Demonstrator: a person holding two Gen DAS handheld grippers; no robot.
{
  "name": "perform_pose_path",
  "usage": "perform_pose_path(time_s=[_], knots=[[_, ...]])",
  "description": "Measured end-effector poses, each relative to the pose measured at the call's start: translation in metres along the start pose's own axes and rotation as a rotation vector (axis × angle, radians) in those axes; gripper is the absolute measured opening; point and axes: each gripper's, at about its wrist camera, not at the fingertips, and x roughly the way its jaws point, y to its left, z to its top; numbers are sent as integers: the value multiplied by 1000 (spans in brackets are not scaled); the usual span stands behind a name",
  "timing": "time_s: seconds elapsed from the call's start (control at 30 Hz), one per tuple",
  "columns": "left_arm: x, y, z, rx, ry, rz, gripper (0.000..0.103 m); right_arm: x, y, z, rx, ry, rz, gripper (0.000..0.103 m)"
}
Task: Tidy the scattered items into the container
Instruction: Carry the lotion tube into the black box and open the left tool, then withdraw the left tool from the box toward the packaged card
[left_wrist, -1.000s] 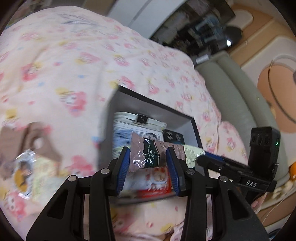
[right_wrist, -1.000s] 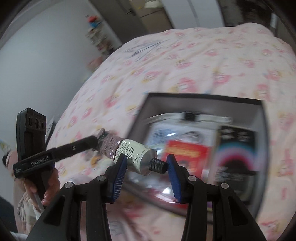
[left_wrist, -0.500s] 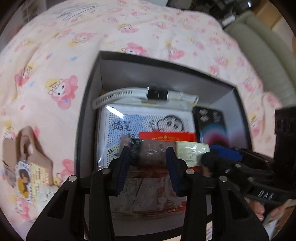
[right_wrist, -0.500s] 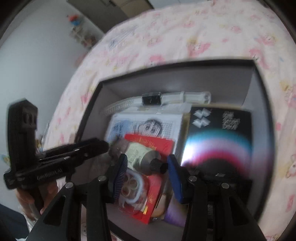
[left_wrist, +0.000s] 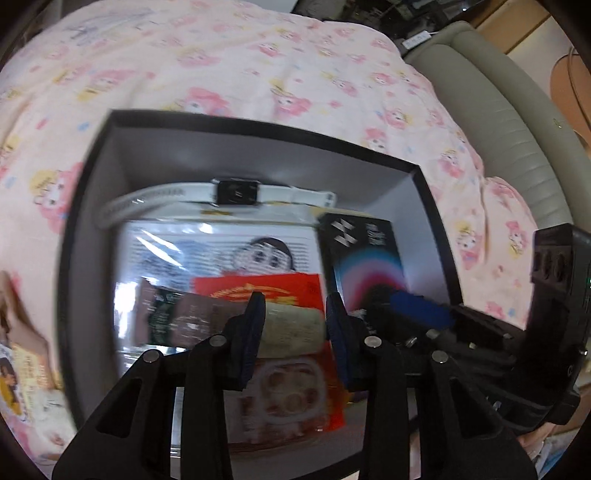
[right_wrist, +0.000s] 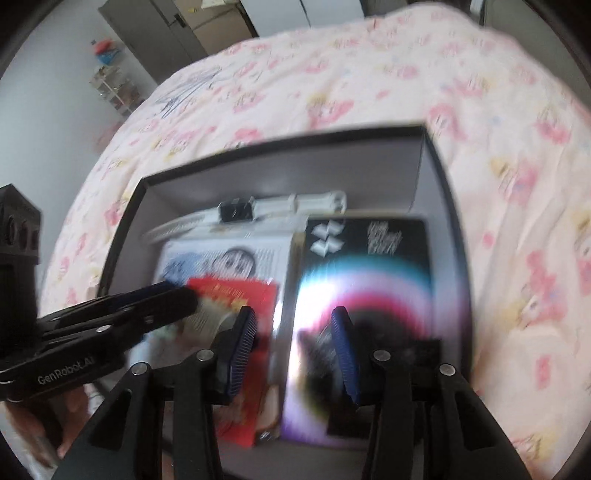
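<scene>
A black box with grey inside walls (left_wrist: 229, 147) (right_wrist: 369, 162) sits on the pink bed cover. Inside lie a white watch (left_wrist: 236, 194), a cartoon packet (left_wrist: 221, 254), a red packet (left_wrist: 258, 288) and a dark rainbow box (left_wrist: 365, 258) (right_wrist: 369, 280). A hand cream tube (left_wrist: 207, 323), brown at the tail and cream at the body, lies on the red packet. My left gripper (left_wrist: 295, 325) is open around the tube's cream end. My right gripper (right_wrist: 291, 343) is open and empty above the box; the tube (right_wrist: 210, 314) is half hidden behind the left gripper's fingers there.
A brown cardboard tag and a small yellow packet (left_wrist: 18, 369) lie on the cover left of the box. A grey padded bed edge (left_wrist: 491, 110) runs along the right. Cupboards and a shelf (right_wrist: 155, 33) stand beyond the bed.
Both grippers carried the tube over the box and lowered it inside. The right gripper let go of the cap end and slid right. The left gripper now stands around the tube's body.
</scene>
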Motion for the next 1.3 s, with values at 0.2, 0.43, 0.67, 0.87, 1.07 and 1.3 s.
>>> perform_pose_path(time_s=[0.2,0.43,0.67,0.87,1.07,1.3], knots=[[-2,16,5,-54,5,129,20,8,7,-4,-31,35,7,38],[-15,28,12,-67,-46,125,21,29,31,0,-62,71,70,38],[4,37,17,-85,46,216,21,6,31,-1,-97,-63,-35,38],[-9,42,8,-97,34,179,21,34,23,0,-29,119,105,35],[-32,42,-13,-82,-18,79,21,12,22,0,-44,39,71,35],[-44,37,-21,-106,-89,155,21,30,28,0,-78,91,198,38]])
